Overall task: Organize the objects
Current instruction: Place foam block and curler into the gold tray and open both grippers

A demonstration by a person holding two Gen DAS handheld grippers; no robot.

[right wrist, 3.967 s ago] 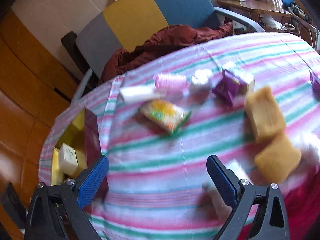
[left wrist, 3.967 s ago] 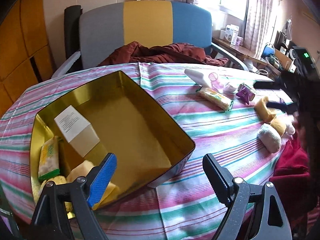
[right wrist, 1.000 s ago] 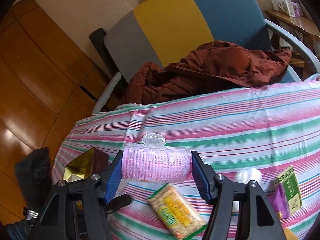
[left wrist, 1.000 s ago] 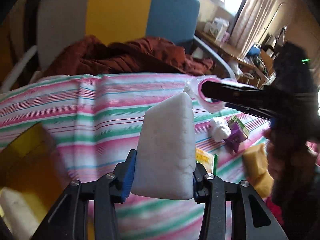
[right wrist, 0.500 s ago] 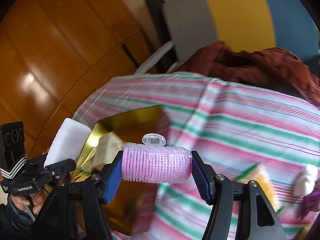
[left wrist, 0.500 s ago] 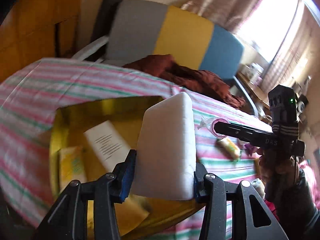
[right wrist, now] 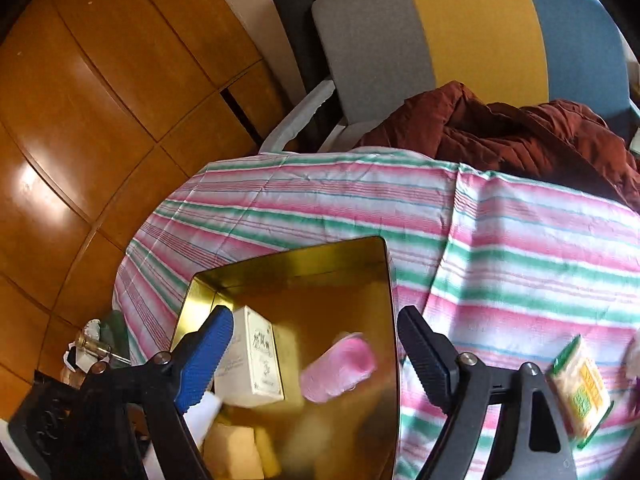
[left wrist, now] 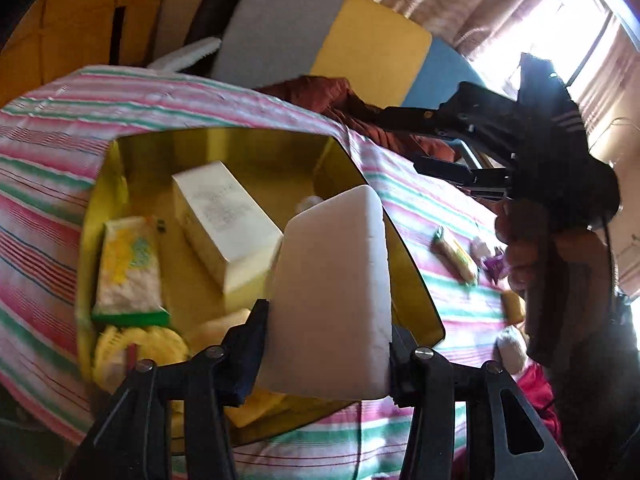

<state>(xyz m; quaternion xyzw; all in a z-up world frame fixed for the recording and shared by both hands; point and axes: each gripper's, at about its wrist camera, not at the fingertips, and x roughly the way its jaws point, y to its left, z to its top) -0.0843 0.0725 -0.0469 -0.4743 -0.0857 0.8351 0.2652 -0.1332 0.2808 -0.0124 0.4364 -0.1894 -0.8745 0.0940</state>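
The left gripper, low in the middle of its own picture, is squeezed tight on a white sponge block. The block hangs just over the near edge of the gold tin. To do this well, I think the hand should go lower, move the block to the bare floor at the far side of the tin, away from the cream box, and then let go gently.

The right gripper is wide open and holds nothing. A blurry pink roller sits between its fingers, in the tin; I cannot tell if it is lying flat or falling.

Only the right view shows the pink roller well. Only the left view shows the green-and-yellow packet and the yellow sponges inside the tin. Farther back, a snack bar waits on the striped cloth.
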